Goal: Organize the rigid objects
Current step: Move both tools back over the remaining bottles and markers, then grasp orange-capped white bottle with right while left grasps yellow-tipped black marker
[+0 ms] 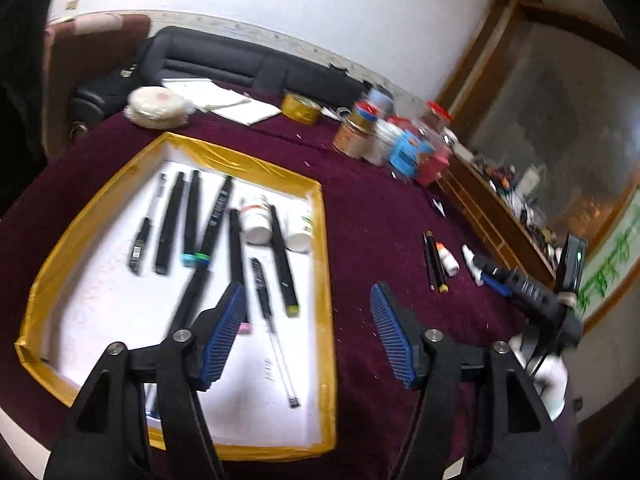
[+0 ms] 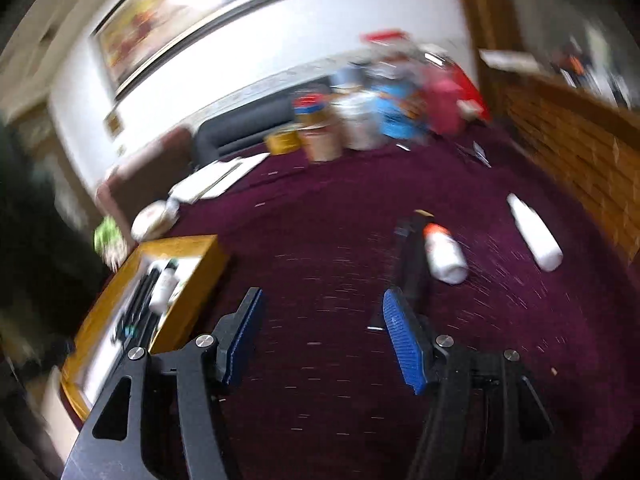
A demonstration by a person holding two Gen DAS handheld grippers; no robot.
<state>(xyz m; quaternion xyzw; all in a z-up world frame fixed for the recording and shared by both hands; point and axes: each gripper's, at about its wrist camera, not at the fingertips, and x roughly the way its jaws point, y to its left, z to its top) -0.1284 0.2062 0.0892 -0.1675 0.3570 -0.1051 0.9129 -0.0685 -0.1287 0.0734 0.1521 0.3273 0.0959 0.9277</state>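
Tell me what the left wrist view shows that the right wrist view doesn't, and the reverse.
Left wrist only: the row of black pens laid out in the tray, plus the right hand-held gripper seen from outside. Right wrist only: the framed picture on the wall. Both: the yellow-edged tray, the maroon cloth, two small white bottles still outside the tray, and the back-edge containers.
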